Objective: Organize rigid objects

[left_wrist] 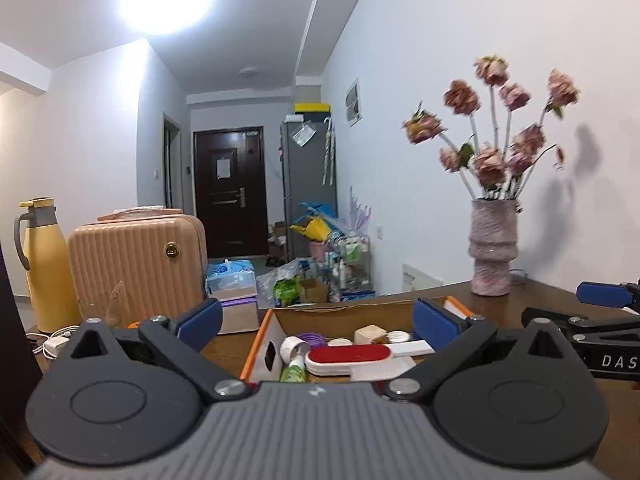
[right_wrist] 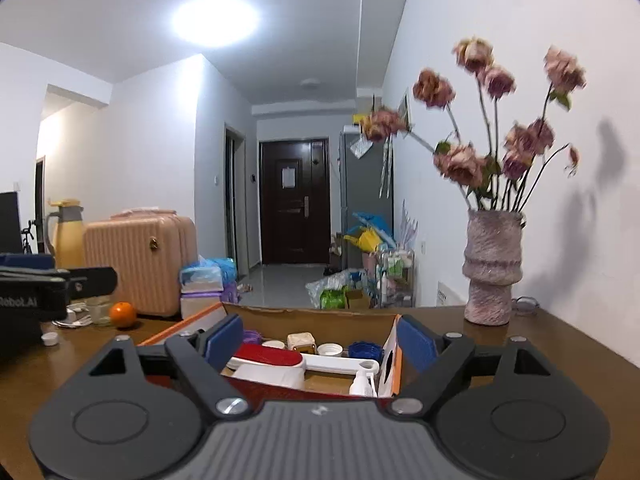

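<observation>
Box: an open cardboard box [left_wrist: 344,314] with orange edges sits on the brown desk [right_wrist: 560,344], in the middle, just past both tongs.
Things in the box: a white brush with a red top [left_wrist: 352,356] lies across the middle. A beige cube [right_wrist: 301,342] and a white cap [right_wrist: 330,349] lie behind it. A purple ring [left_wrist: 310,337] lies at the far left, a blue round thing [right_wrist: 364,349] at the far right.
Bottles: a green bottle with a white cap [left_wrist: 292,368] leans at the near left wall. A white pump bottle [right_wrist: 362,380] stands at the near right wall.
Left tongs [left_wrist: 318,322]: wide apart, nothing between the blue pads, held near the box.
Right tongs [right_wrist: 320,340]: also apart and holding nothing, beside the left ones.
Vase: a pink vase [right_wrist: 492,268] with dried roses [left_wrist: 504,128] stands far right on the desk, by the wall.
Left side: an orange [right_wrist: 123,314] and a small white lid [right_wrist: 50,338] rest on the desk. A peach suitcase [left_wrist: 138,260] and a yellow jug [left_wrist: 44,264] stand farther back.
Far away: a dark door [left_wrist: 230,192].
</observation>
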`<state>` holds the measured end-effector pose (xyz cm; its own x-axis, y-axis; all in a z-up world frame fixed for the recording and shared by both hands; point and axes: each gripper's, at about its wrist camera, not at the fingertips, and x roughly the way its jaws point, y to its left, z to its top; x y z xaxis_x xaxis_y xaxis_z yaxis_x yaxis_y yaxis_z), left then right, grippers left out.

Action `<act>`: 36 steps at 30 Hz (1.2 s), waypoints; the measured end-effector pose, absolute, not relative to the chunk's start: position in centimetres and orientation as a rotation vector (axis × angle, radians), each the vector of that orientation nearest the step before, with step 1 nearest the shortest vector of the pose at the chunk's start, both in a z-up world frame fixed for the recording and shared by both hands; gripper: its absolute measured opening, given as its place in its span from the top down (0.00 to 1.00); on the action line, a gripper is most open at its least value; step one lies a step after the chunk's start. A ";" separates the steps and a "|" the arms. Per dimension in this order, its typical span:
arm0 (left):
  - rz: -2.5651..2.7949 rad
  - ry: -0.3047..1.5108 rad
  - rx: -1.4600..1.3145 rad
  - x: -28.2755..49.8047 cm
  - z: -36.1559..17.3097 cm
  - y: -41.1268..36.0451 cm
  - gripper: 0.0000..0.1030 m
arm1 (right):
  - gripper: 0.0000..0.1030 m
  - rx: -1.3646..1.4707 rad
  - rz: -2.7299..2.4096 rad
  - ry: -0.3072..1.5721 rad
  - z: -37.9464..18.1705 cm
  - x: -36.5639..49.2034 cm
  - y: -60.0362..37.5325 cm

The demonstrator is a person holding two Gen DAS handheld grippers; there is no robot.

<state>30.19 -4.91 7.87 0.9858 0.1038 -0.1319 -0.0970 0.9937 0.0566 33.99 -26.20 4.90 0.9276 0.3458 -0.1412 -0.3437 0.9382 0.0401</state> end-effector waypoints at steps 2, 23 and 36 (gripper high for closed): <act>0.088 0.124 0.038 28.5 7.5 -5.0 0.00 | 0.14 0.018 0.349 0.122 4.8 31.6 -26.4; -0.011 0.082 0.077 9.1 2.6 -2.5 0.00 | 0.09 0.040 0.187 0.076 0.6 10.2 -24.3; 0.037 0.073 0.036 0.0 1.5 -0.6 0.00 | 0.01 0.008 0.227 0.035 1.3 -0.1 -22.3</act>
